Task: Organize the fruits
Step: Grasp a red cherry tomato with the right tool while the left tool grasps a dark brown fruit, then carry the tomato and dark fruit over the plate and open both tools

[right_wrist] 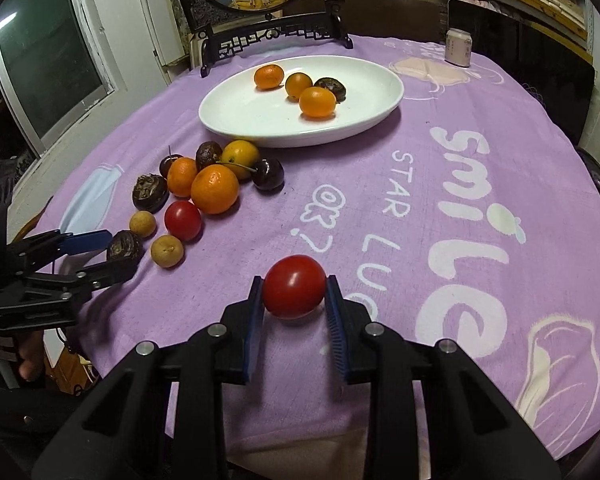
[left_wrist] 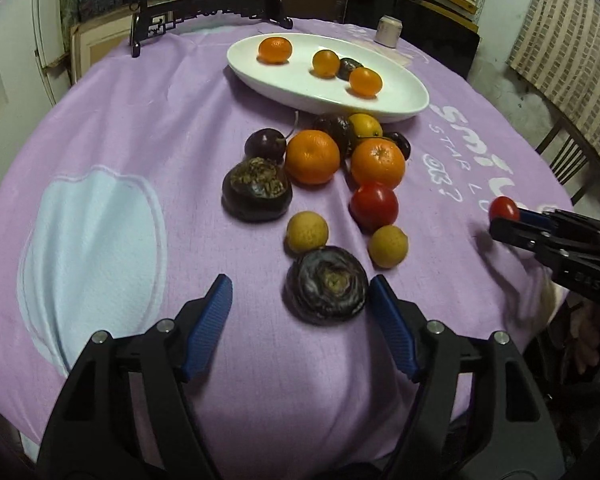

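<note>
Working from the left, your left gripper stood with its jaws apart over the purple cloth, and the dark wrinkled fruit sat between the blue pads, hard against the right-hand pad with the other pad well clear of it, so nothing was held there! Just beyond lay the loose pile: two tan round fruits, a red tomato, two oranges, more dark ones, all off the dish. Farther back, the white oval dish carried three small oranges and one dark fruit. Over on the right, you had your right gripper clenched on the second tomato, pads pressing both sides, low over the cloth and well short of the dish. By my reading you were mid-sort, one pick done and one lining up. Next, the right needed a carry over the rim and a gentle release, since tomatoes roll; the left needed centring on that dark fruit before closing.
</note>
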`<state>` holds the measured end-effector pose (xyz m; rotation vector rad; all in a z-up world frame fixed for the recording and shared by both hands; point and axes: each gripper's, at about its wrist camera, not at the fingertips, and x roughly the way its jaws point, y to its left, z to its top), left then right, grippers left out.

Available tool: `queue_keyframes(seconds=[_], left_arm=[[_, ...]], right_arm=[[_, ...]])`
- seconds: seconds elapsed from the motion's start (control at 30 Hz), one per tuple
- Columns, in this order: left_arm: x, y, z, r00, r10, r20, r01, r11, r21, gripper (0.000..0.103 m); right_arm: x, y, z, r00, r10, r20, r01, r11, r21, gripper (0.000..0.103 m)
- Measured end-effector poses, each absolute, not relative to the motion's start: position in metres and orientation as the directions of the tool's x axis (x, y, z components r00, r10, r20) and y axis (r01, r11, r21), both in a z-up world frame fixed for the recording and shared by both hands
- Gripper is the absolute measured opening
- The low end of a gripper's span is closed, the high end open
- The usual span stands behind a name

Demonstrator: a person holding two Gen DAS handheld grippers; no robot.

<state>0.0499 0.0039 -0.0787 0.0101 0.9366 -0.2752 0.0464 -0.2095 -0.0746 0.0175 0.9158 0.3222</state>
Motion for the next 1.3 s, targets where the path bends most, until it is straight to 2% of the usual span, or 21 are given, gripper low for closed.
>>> queue_keyframes(seconds=[0.03,0.1,0.13,0.9,1.3], left_arm=[[0.05,0.002,-0.079,0.565,-0.221,-0.795,0.235,0.967,-0.102,0.069],[0.049,-0.004,-0.079,0.574,-0.209,-0.792,0.242,0.967,-0.079,0.056],[0.049,-0.006,-0.078,0.57,-0.227,-0.79,0.258,0.962,-0.091,0.041],[0.06,0.023,-0.036,0.632,-0.206,-0.747,0.184,0.976,-0.114,0.04],[0.09,0.02,-0.003,0.691,-0.181,-0.7,0.19,0.98,-0.066,0.04]], right_arm=[[0.046,-0.21,-0.075,0.563,0.285,-0.776,-0.267,0.951,0.156,0.031],[0.046,-0.212,-0.076,0.56,0.293,-0.775,-0.269,0.949,0.164,0.031],[0.046,-0.212,-0.076,0.56,0.295,-0.774,-0.27,0.949,0.166,0.031],[0.056,-0.224,-0.085,0.546,0.307,-0.78,-0.256,0.947,0.193,0.031],[0.068,-0.208,-0.073,0.551,0.316,-0.773,-0.3,0.939,0.171,0.031]])
